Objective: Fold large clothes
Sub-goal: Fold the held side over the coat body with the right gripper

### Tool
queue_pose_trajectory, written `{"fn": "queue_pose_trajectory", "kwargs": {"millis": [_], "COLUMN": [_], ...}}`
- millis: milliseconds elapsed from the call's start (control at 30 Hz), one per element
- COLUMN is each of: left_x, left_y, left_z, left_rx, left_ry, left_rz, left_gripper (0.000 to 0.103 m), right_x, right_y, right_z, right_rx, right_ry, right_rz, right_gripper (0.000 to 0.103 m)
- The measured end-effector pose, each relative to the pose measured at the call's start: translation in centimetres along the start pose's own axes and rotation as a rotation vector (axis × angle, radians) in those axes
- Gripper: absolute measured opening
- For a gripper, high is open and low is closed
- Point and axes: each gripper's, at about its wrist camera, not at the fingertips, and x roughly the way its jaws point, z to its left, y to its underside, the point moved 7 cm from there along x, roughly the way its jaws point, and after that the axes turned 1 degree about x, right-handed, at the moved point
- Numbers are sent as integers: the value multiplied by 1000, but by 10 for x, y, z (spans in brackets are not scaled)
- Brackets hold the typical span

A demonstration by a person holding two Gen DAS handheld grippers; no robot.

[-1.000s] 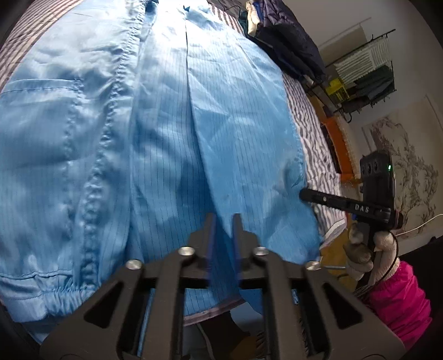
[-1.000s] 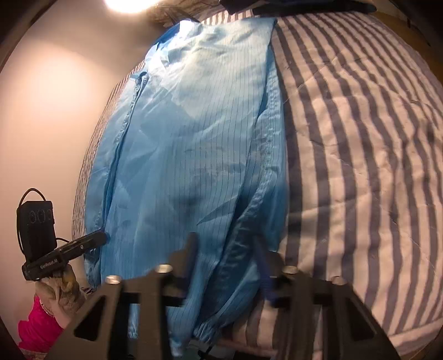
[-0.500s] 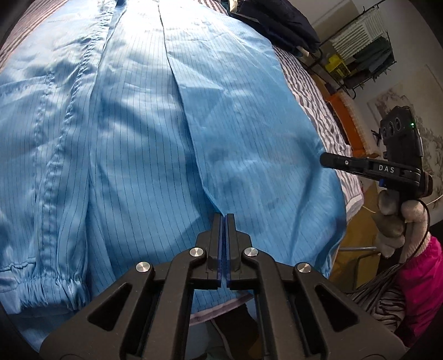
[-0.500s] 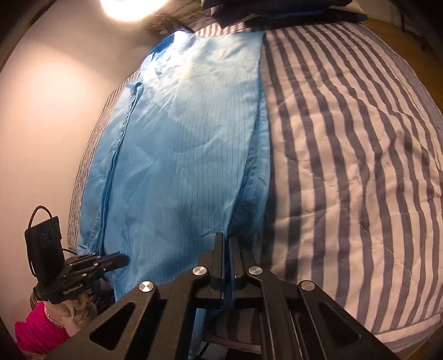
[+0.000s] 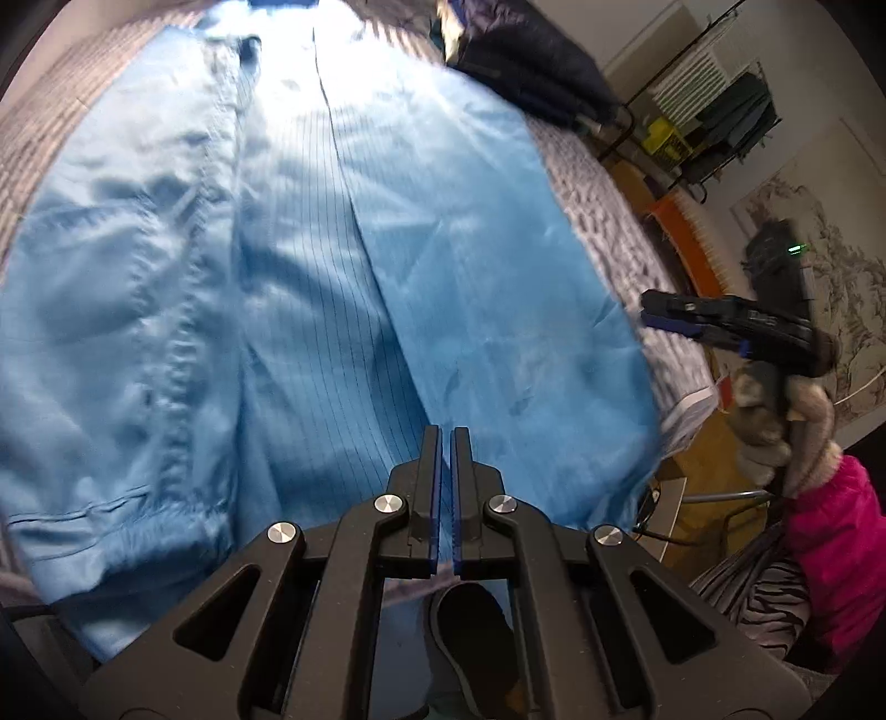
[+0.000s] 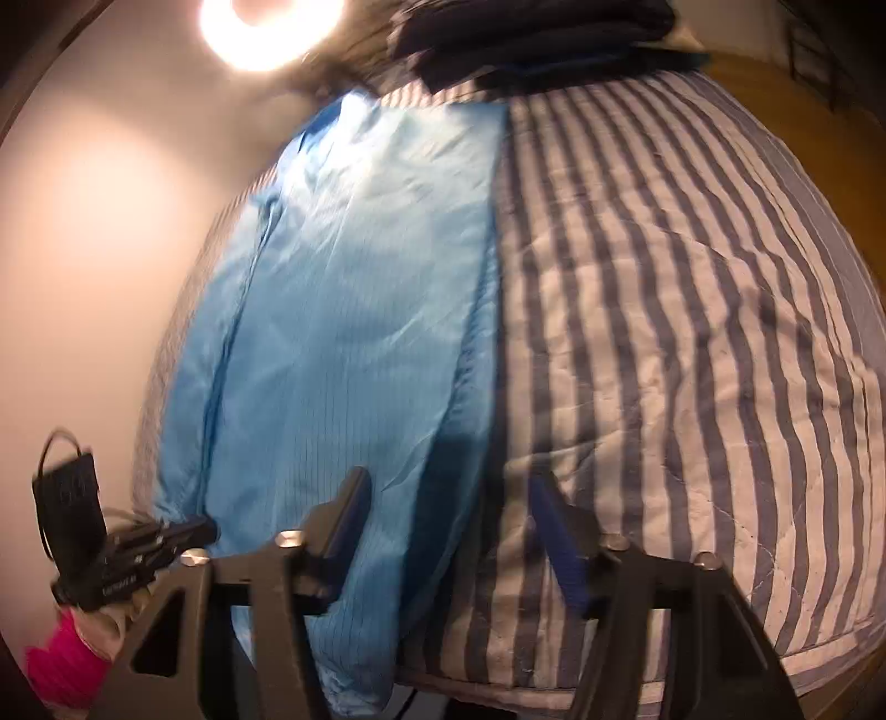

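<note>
Blue garment (image 5: pixel 343 288) flat on striped quilt (image 6: pixel 692 332) (folded lengthwise); left tool (image 5: pixel 446 443) nearly closed above hem, right tool (image 6: pixel 448 498) wide.

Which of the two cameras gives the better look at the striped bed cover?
The right wrist view. There the striped bed cover fills the whole right half, its stripes plain. The left wrist view shows only blurred strips of it either side of the blue garment, which hides most of it.

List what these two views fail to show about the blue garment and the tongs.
- Blue garment: near hem, left wrist view, hidden behind the left tongs.
- Garment's collar end, right wrist view: washed out by lamp glare, motion-blurred.
- Right tongs: open, fingertips smeared by blur.
- Dark clothes pile: cut off at the top edge.
</note>
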Motion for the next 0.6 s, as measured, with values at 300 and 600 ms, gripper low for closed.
{"fn": "queue_pose_trajectory", "kwargs": {"millis": [300,600], "left_x": [28,-15], "left_y": [10,-3], "left_z": [-31,-40], "left_rx": [37,63], "left_ry": [35,65], "left_rz": [18,-46], "left_gripper": [0,0], "right_x": [24,-56], "right_y": [3,38], "right_z": [-1,52], "right_rx": [62,-20], "right_ry": [-116,-96], "right_rz": [61,-76], "right_gripper": [61,60]}}
